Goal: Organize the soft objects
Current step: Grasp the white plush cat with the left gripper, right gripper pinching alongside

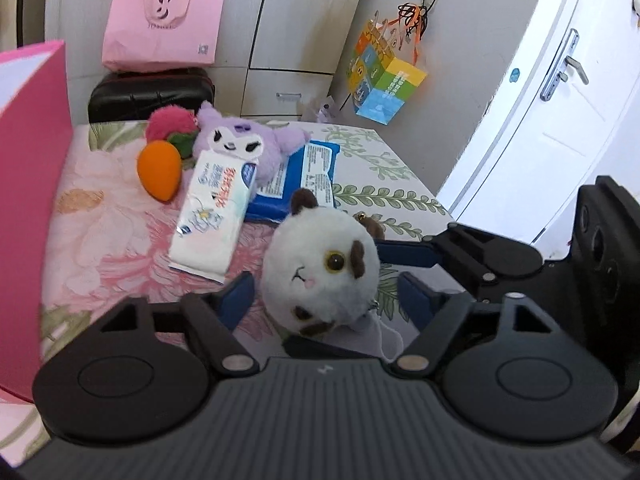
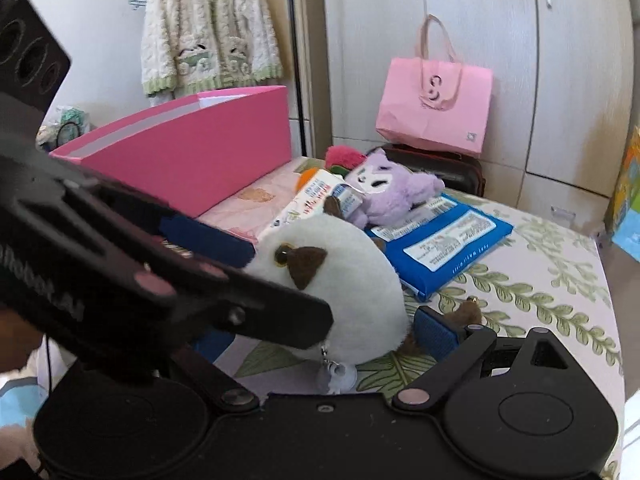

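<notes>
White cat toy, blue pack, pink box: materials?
White cat toy: plush, fuzzy matte pile, probably stuffed fabric. Blue pack: thin plastic film, glossy with creases and a printed label. Pink box: looks like rigid cardboard, with flat matte walls and a pale edge.

A pink paper bag [image 1: 163, 24] stands on a black case [image 1: 150, 90].

White, brown-patched plush cat [image 1: 320, 268]

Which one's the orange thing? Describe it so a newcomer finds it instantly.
Start at the tall pink box on the bed's left edge. Just right of it, ahead of the white wipes pack, lies the orange carrot plush beside a red fuzzy plush. It is the only smooth, solid-orange teardrop there.
</notes>
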Motion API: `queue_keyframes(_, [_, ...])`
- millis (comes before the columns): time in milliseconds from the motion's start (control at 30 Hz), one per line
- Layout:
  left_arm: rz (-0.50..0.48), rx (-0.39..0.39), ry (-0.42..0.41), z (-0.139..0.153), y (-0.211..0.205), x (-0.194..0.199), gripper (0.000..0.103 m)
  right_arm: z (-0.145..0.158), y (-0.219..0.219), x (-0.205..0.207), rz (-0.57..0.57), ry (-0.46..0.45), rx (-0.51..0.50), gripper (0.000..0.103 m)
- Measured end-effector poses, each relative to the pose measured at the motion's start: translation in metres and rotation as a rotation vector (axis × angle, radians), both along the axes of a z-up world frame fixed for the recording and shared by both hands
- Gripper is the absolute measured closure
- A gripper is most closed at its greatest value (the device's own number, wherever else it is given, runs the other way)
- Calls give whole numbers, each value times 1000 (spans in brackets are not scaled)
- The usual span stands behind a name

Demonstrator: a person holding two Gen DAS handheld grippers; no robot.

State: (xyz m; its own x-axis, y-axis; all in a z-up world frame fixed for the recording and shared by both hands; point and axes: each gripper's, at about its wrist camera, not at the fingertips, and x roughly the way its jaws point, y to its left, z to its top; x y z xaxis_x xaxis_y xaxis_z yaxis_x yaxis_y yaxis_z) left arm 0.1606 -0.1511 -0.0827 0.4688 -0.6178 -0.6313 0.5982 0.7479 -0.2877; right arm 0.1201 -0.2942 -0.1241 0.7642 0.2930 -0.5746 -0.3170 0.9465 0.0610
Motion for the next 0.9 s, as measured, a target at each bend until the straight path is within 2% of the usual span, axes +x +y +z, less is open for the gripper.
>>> queue_keyframes(133, [23, 40, -60, -8, -9, -5, 39, -8, -3, 1, -45, 10, 51, 6])
queue_keyframes(300, [36, -20, -85, -9, -7, -9, 40, -11, -9, -5, -77, 0, 107, 12])
queue_keyframes(400, [39, -19, -91, -8, -7, -11, 42, -12, -9, -8, -85, -19, 107, 14])
queue_keyframes(633, [47, -33, -74, -6, -1, -18, 42, -12, 2, -21, -110, -66, 74, 15])
queue_keyframes(800, [67, -44, -46, -4, 12, -24, 44, -12, 24, -33, -123, -121, -23, 16])
queue_keyframes(900, [72, -40, -31, -3, 20, -29, 45, -11, 33, -41, -127, -130, -35, 16])
